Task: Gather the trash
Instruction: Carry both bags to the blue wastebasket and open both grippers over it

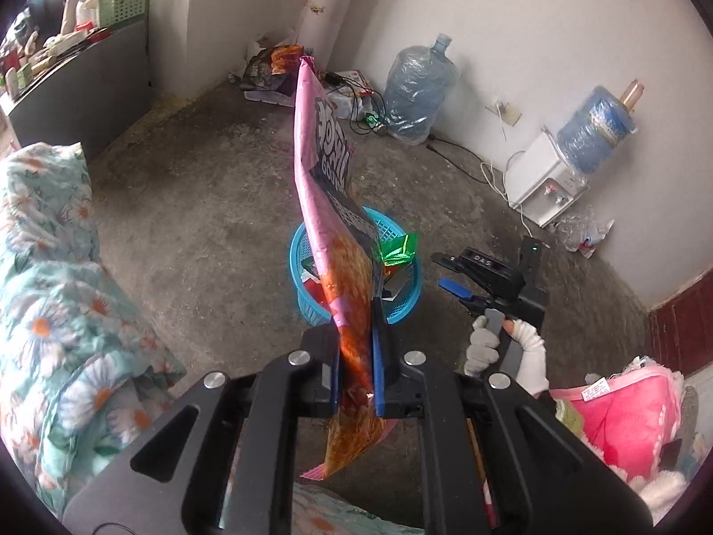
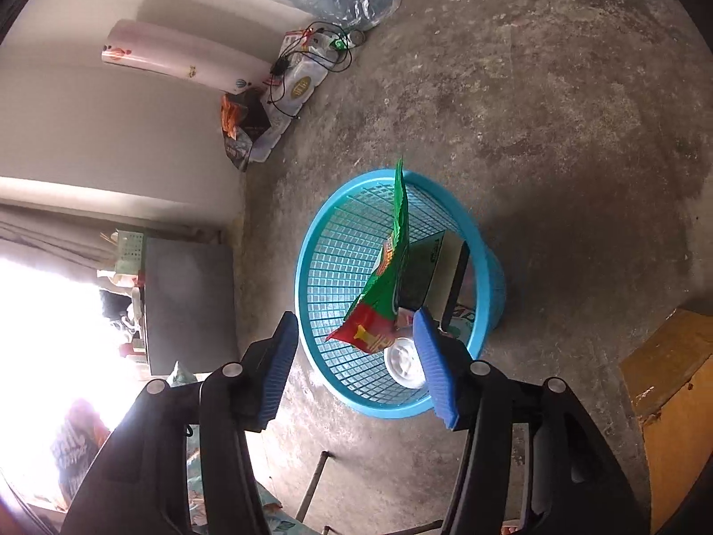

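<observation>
We have the left tool (image 1: 354,339) clamped tight on a long pink snack bag (image 1: 327,205), the blue pads pressing it from both sides while the bag stands up toward twelve o'clock, edge-on to the left wrist camera. Behind it on the concrete floor (image 1: 200,205) we see the blue basket (image 1: 298,263), partly hidden by the bag. At three o'clock we spot our right hand (image 1: 508,347), gloved in white, gripping the other device.

Over on the right wrist camera, the right tool (image 2: 356,356) has its fingers spread wide apart, gripping nothing. Between them, toward twelve o'clock, we look straight down into the basket (image 2: 347,383). A green and red wrapper (image 2: 387,285) stands tilted in it, its top corner poking above the far rim. A white round lid (image 2: 403,363) lies inside at the near rim, and a dark flat box (image 2: 423,267) sits at the three o'clock side.

Against the far wall we see a wrapped water jug (image 1: 416,89).
</observation>
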`<state>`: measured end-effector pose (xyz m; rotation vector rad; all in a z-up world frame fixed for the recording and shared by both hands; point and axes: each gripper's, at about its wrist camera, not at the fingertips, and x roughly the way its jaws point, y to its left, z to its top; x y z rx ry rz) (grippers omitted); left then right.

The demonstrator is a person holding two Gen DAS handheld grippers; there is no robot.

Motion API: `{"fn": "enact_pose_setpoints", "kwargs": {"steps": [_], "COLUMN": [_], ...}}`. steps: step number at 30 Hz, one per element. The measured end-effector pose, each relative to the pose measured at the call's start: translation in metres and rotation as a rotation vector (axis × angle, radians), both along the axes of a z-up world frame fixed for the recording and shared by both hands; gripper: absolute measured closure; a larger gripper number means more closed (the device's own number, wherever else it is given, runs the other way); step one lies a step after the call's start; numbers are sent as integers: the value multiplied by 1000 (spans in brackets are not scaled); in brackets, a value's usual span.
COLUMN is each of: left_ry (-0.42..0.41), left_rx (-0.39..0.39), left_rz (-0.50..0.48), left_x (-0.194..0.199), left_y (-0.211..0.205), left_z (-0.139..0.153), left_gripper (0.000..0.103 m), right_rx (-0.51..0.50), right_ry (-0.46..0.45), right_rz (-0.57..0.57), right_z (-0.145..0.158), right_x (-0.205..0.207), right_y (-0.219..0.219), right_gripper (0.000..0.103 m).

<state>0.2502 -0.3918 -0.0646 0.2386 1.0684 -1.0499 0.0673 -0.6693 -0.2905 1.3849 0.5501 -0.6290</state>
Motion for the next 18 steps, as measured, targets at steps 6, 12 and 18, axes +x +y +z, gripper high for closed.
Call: {"fn": "enact_pose_setpoints", "kwargs": {"steps": [6, 12, 18], "left_ry": [-216, -385, -295], "left_rx": [160, 266, 279], "left_rz": [-128, -227, -207], "left_x": [-7, -24, -27], "left_y": [-82, -166, -193], "left_z": [-28, -79, -123], "left_gripper": [94, 91, 46], "right_rx": [-69, -109, -93], "right_ry": [9, 32, 45], "right_rz": [-18, -10, 3], "right_z": [16, 22, 14], "right_x": [-43, -57, -59], "right_y": [10, 10, 10], "right_gripper": [50, 50, 50]}}
